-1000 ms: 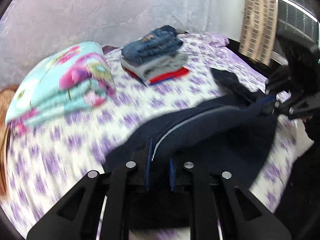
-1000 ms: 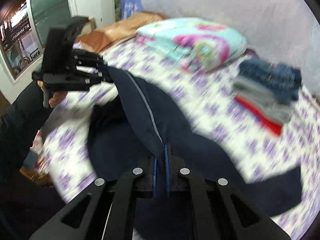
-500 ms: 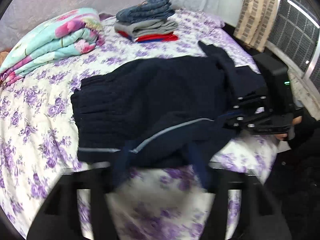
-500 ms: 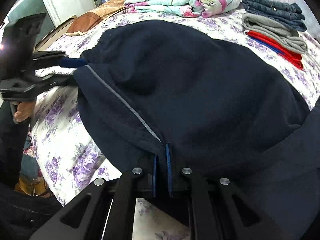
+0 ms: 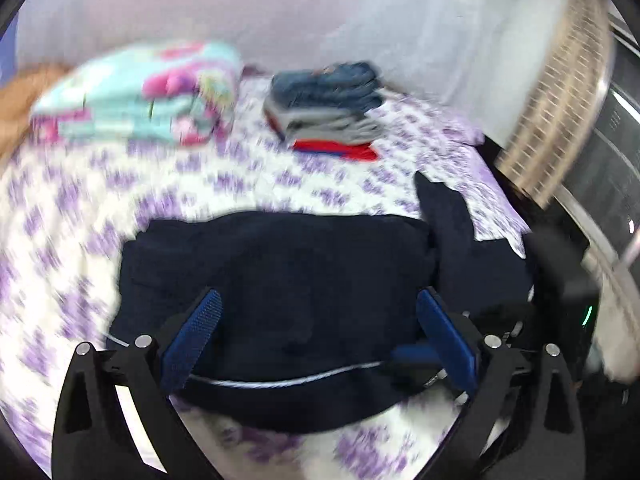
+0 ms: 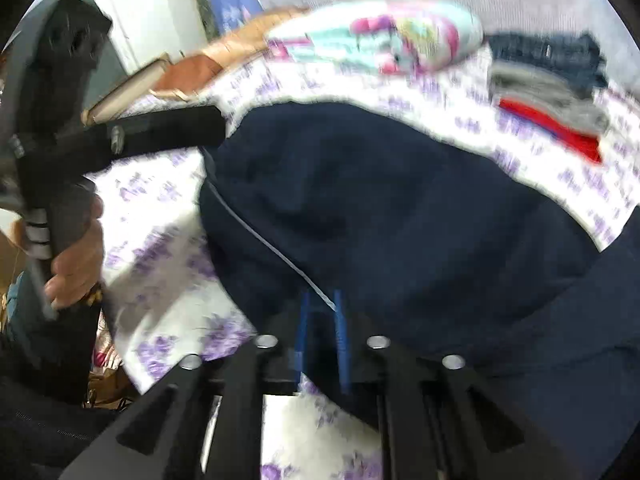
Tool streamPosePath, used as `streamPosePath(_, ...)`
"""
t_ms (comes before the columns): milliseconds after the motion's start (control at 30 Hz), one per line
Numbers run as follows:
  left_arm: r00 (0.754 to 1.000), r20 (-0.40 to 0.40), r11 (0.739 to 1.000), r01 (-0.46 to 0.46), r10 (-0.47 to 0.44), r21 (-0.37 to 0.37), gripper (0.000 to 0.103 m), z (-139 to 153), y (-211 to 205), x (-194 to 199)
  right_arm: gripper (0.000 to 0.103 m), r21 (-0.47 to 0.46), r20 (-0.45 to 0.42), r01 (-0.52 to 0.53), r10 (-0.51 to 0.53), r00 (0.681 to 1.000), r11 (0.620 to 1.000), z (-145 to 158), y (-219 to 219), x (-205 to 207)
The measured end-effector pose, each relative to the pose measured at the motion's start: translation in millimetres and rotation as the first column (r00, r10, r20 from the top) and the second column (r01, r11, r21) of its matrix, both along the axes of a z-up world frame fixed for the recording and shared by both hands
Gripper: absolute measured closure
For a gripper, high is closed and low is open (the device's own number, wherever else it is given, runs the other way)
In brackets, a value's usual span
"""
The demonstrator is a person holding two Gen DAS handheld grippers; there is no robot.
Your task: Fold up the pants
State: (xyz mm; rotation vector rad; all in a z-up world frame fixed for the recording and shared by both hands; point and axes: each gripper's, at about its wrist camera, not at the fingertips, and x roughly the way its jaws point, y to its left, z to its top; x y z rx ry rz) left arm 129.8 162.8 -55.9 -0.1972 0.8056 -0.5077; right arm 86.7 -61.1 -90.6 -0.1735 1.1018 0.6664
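Left gripper (image 5: 316, 312): jaws opening, gripping nothing | right gripper (image 6: 321, 312): clamped on pants (image 6: 400, 208) | bed (image 5: 240, 184).

Bed (image 5: 248, 184) with purple-flowered sheet: navy pants (image 5: 280, 272) at 6 o'clock, folded quilt (image 5: 136, 96) at 10, clothes stack (image 5: 328, 104) at 12.

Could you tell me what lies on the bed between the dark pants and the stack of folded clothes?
Only bare flowered sheet separates the pants from the stack, seen in the left wrist view.
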Motion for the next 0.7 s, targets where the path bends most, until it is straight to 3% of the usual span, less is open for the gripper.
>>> streamPosePath(33,1.000,-0.029,1.000,-0.006,0.005,-0.010,0.010,-7,-2,3,0.091,-0.012,-0.034,0.008,-0.009,0.999,1.000,-13,2,0)
streamPosePath(100,0.994,-0.108,0.999,-0.015,0.018,0.033,0.040,-33,-11,8,0.091,-0.009,-0.019,0.017,-0.017,1.000,1.000,-9,0,-6)
streamPosePath(167,0.990,-0.129,0.990,-0.047,0.064,0.130,0.049,-52,-17,8,0.089,0.001,-0.071,0.037,-0.036,0.997,0.999,6,-8,-3)
streamPosePath(200,0.993,-0.092,0.985,-0.057,0.073,0.165,0.052,-56,-19,4,0.085,0.020,-0.082,0.058,-0.056,0.995,0.998,18,-19,4)
streamPosePath(233,0.995,-0.065,0.980,-0.064,0.077,0.191,0.052,-56,-22,0,0.080,0.028,-0.069,0.089,-0.087,0.994,0.996,32,-29,11)
streamPosePath(267,0.995,-0.046,0.972,-0.077,0.089,0.224,0.053,-56,-26,-2,0.058,0.003,-0.022,0.157,-0.157,0.987,0.988,52,-47,26)
streamPosePath(300,0.995,-0.036,0.968,-0.082,0.093,0.236,0.054,-56,-27,-2,0.033,-0.050,0.033,0.252,-0.251,0.967,0.966,68,-67,44)
streamPosePath(333,0.995,-0.025,0.966,-0.086,0.095,0.244,0.053,-57,-28,-2,0.028,-0.085,0.063,0.321,-0.317,0.946,0.943,77,-83,59)
streamPosePath(400,0.996,-0.011,0.967,-0.088,0.093,0.241,0.054,-57,-27,-4,0.028,-0.174,0.080,0.475,-0.468,0.880,0.863,90,-126,110)
streamPosePath(500,0.996,-0.022,0.977,-0.083,0.089,0.198,0.055,-56,-19,-5,0.028,-0.266,-0.013,0.634,-0.661,0.750,0.726,80,-190,183)
streamPosePath(567,0.996,-0.027,0.981,-0.078,0.084,0.178,0.056,-56,-15,-5,0.030,-0.325,-0.043,0.680,-0.729,0.683,0.657,64,-219,223)
streamPosePath(700,0.996,-0.032,0.986,-0.071,0.077,0.152,0.057,-56,-12,-5,0.035,-0.405,-0.062,0.723,-0.806,0.589,0.560,30,-237,276)
